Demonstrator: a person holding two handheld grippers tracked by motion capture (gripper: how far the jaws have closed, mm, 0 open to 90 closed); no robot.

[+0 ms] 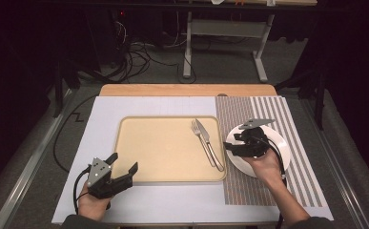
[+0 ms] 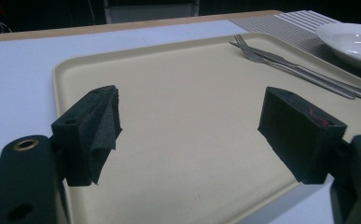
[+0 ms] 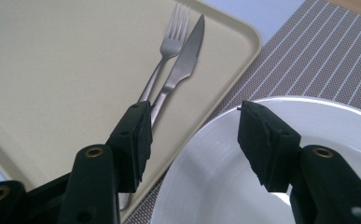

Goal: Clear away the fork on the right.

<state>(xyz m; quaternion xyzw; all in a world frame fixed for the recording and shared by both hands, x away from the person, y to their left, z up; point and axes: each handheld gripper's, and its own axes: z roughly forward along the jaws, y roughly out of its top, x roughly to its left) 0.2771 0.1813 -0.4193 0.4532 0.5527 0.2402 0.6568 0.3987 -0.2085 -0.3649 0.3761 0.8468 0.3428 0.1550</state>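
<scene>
A beige tray [image 1: 158,148] lies in the middle of the table. A fork [image 1: 197,130] and a knife [image 1: 206,138] rest side by side near its right edge. To the right, a white plate [image 1: 280,140] sits on a striped placemat [image 1: 234,114]. My right gripper [image 1: 230,142] hovers over the plate's left rim, open, with nothing between its jaws; in the right gripper view [image 3: 194,109] the fork [image 3: 171,37] and knife [image 3: 187,56] lie just beyond. My left gripper [image 1: 124,161] stands open at the tray's near left corner, empty [image 2: 190,100].
The tray and placemat lie on a white board [image 1: 101,119] over a wooden table [image 1: 187,89]. Most of the tray's surface [image 2: 178,140] is bare. Cables and a desk frame stand on the floor beyond the table.
</scene>
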